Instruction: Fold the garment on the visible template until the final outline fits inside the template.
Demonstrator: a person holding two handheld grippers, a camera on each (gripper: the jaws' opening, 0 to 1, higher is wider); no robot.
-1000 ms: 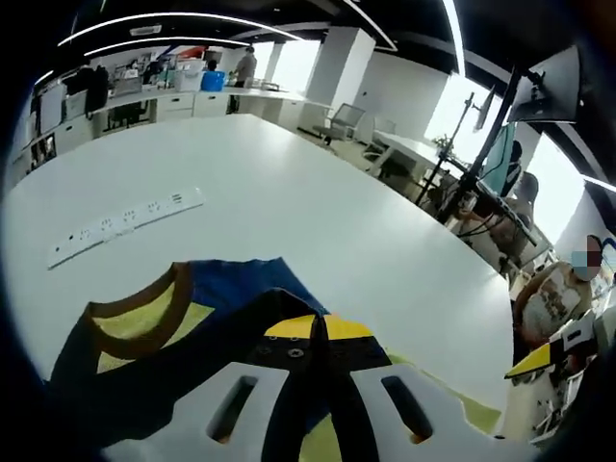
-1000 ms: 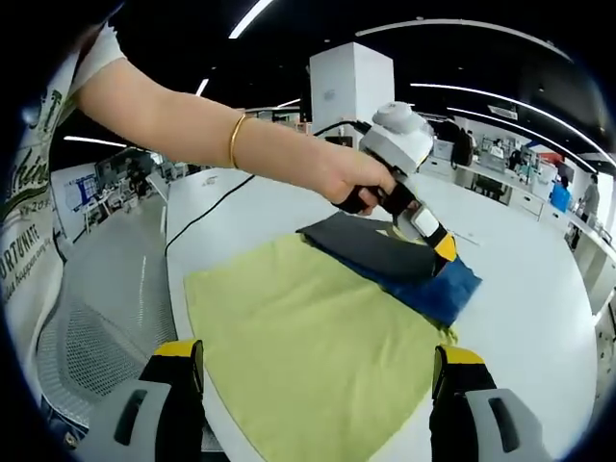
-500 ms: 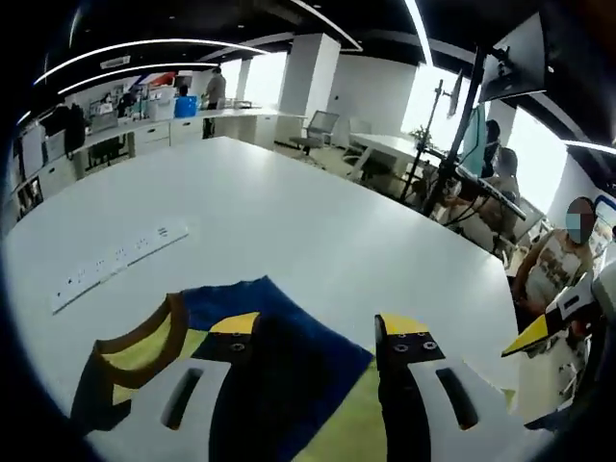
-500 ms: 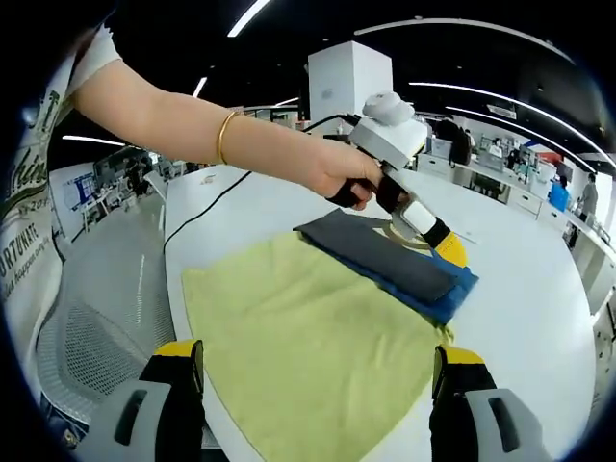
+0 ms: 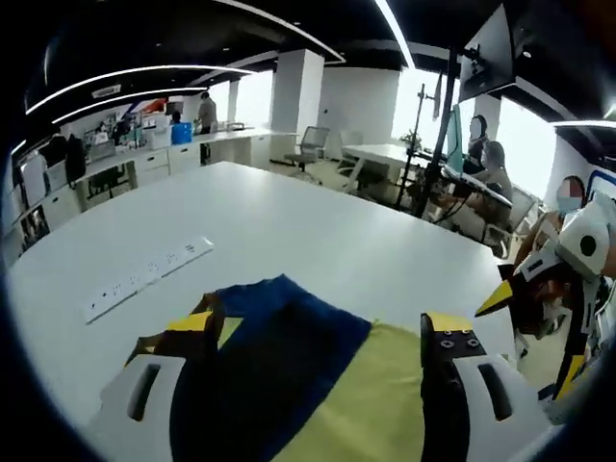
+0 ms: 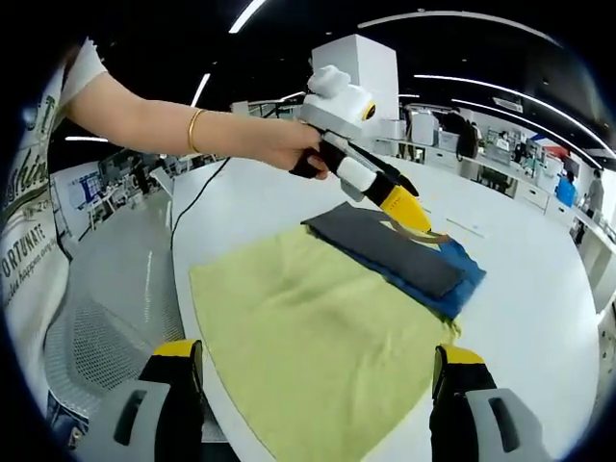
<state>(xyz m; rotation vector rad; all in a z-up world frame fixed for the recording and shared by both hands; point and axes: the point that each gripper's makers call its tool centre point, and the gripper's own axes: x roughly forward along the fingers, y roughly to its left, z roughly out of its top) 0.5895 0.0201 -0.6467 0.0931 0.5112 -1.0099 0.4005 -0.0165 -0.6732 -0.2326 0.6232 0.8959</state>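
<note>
The garment [image 6: 399, 252] lies folded into a dark grey and blue rectangle on the far part of a yellow-green template cloth [image 6: 308, 332] on the white table. A hand holds my left gripper [image 6: 412, 214] just above the fold's far edge. In the left gripper view its jaws stand wide apart, left gripper [image 5: 322, 332] open, over the navy garment [image 5: 279, 351] and the yellow cloth [image 5: 375, 390]. My right gripper [image 6: 318, 385] is open at the cloth's near edge, holding nothing. Its yellow fingertips [image 5: 502, 298] enter the left gripper view from the right.
A white power strip [image 5: 144, 279] lies on the table [image 5: 318, 231] beyond the garment. A black cable [image 6: 197, 207] runs over the table [image 6: 520, 279] by the person's arm. The table's edge is close to the cloth's near side. Desks, chairs and people stand far behind.
My left gripper was shut on the garment's fold, then opened, let it go and lifted up and back. The fold now rests flat. The right gripper has stayed put.
</note>
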